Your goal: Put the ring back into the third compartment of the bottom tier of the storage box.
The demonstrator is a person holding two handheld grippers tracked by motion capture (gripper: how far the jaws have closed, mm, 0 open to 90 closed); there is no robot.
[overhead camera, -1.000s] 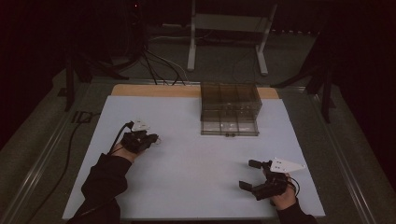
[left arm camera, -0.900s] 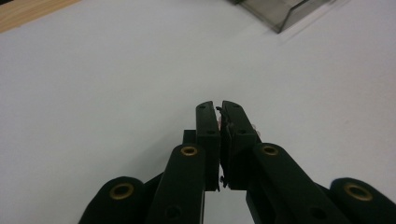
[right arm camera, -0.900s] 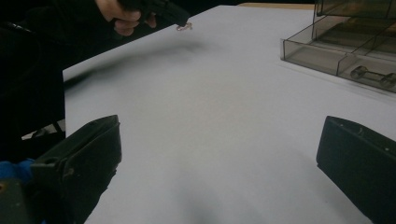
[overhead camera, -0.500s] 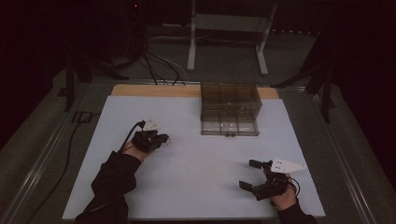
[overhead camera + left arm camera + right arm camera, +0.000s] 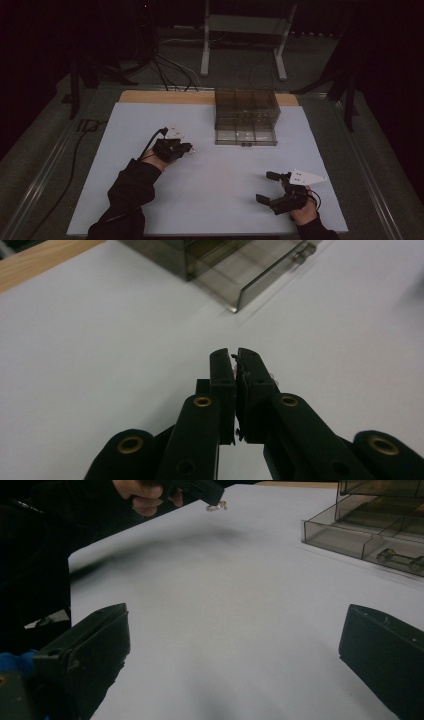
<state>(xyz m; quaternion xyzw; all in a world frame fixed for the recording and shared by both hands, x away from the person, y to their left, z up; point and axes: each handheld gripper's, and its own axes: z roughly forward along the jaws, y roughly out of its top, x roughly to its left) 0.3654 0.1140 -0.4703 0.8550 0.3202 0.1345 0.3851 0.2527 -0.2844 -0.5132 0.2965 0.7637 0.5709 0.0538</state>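
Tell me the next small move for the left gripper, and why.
Probably carry it on toward the open drawer of the clear drawer box. The left gripper is shut on a small clear object held above the white table, short of the drawer. The right gripper rests open, apart.

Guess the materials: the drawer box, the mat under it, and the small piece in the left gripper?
Drawer box: smoky clear plastic, probably acrylic; dividers show through the glossy walls. Mat: matte white sheet, paper or plastic, no glare. Small piece pinched in the left gripper: clear and glinting, glass or plastic; too small to tell.
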